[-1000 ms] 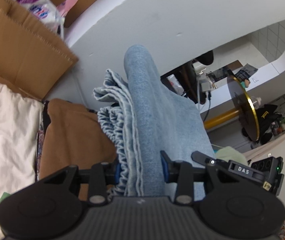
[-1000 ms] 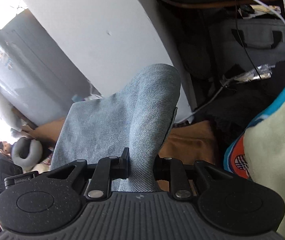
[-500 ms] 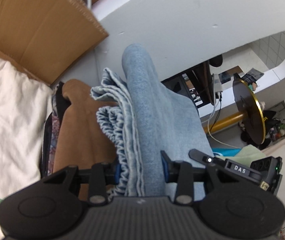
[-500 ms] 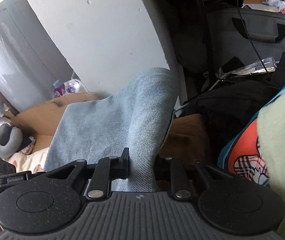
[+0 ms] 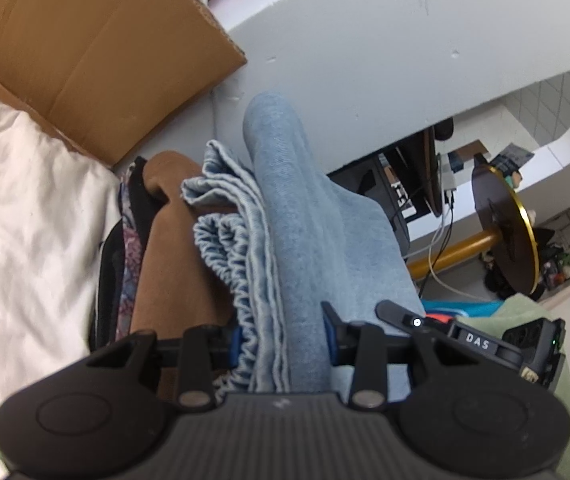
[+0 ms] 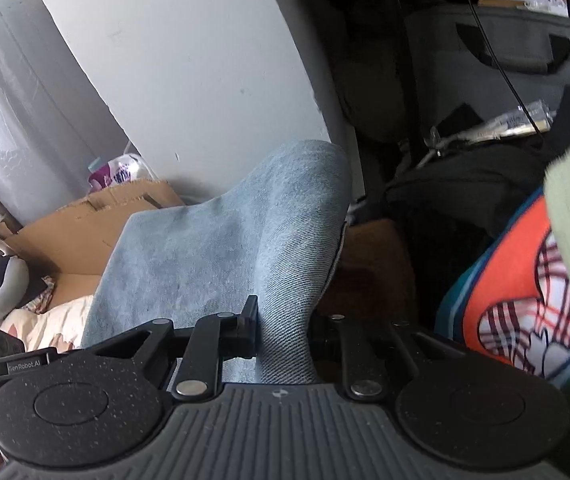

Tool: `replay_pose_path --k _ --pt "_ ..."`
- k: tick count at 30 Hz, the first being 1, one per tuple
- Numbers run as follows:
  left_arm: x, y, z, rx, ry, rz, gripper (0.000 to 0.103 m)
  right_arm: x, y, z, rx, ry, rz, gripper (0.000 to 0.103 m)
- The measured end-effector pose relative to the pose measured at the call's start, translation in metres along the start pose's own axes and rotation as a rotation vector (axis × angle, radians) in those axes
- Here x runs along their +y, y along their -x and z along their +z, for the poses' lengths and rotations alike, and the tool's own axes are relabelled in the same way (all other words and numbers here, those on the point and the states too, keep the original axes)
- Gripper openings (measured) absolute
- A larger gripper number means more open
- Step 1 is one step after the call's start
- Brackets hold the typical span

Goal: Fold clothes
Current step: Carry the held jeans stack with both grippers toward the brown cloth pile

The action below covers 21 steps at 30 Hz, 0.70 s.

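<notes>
— Both tongs, left tongs [image 5: 283,332] and right tongs [image 6: 283,330], are clamped on the folded denim garment [image 5: 305,240], held above the brown garment [image 5: 173,264].
— Risk?
— I think the bunched waistband layers could slip from my left grip, spoiling the fold.

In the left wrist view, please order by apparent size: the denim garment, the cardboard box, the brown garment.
1. cardboard box
2. denim garment, close to the box; it is nearer the camera, so unsure
3. brown garment, partly hidden under the denim
</notes>
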<state>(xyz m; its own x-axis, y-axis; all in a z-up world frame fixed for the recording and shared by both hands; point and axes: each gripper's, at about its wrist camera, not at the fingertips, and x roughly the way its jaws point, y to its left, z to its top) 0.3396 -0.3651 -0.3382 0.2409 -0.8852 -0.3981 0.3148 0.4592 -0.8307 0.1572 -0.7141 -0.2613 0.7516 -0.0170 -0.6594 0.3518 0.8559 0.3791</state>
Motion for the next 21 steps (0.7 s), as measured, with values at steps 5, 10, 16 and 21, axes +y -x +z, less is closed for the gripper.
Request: replay_pose_path --k 5,10,16,21 --pt "0.011 -0.011 0.007 0.02 0.016 0.039 0.041 -0.006 -0.016 0.0 -0.014 -0.027 0.008 0.022" --pt "0.008 -0.009 0.017 0.082 -0.018 0.148 0.045 -0.01 -0.034 -0.008 -0.004 -0.041 -0.015 0.022" --pt "-0.015 0.014 0.044 0.113 -0.099 0.24 0.043 -0.013 -0.033 -0.009 -0.019 -0.086 -0.018 0.022" --pt "-0.042 0.024 0.073 0.115 -0.154 0.304 0.043 -0.011 -0.029 -0.008 -0.009 -0.086 -0.024 0.023"
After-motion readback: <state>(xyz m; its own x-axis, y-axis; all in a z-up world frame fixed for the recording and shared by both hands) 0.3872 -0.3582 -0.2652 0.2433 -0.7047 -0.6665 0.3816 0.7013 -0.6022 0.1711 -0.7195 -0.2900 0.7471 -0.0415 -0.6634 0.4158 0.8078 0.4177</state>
